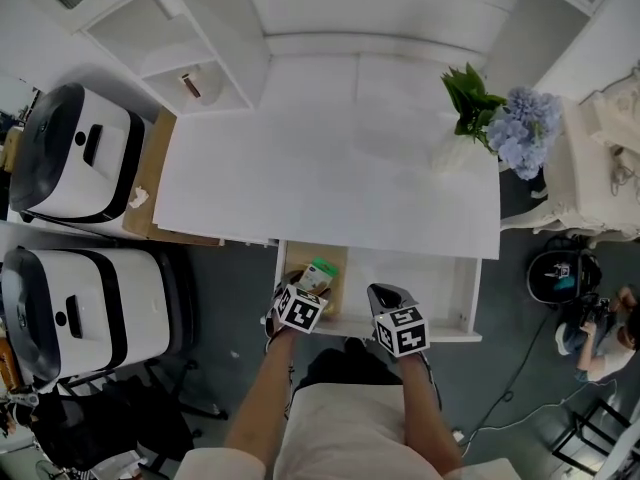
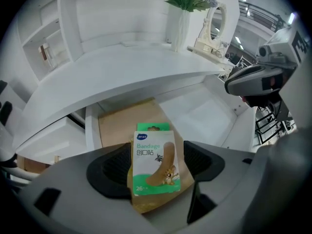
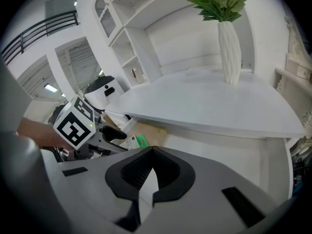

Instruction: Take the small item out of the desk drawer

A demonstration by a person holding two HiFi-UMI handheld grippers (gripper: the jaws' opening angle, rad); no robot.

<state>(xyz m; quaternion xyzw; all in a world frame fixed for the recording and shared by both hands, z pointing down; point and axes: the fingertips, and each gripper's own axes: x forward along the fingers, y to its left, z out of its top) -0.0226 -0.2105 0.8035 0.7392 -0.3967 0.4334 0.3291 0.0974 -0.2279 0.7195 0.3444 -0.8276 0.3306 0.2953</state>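
The desk drawer (image 1: 440,293) stands pulled out under the white desk top (image 1: 330,168). In its left compartment, on a brown liner (image 2: 124,118), sits a small green-and-white bandage box (image 2: 156,162), which also shows in the head view (image 1: 320,272). My left gripper (image 2: 157,161) reaches over the drawer's front. Its jaws stand wide with the box between them, and a gap shows between the box and the right pad (image 2: 200,162). My right gripper (image 3: 152,155) hovers over the drawer's middle (image 1: 388,300), shut and holding nothing.
A white vase of green leaves and blue flowers (image 1: 490,118) stands at the desk's right end. White shelves (image 1: 190,58) rise at the back left. Two white-and-black machines (image 1: 75,153) (image 1: 85,308) stand to the left. A person (image 1: 600,338) crouches at the far right.
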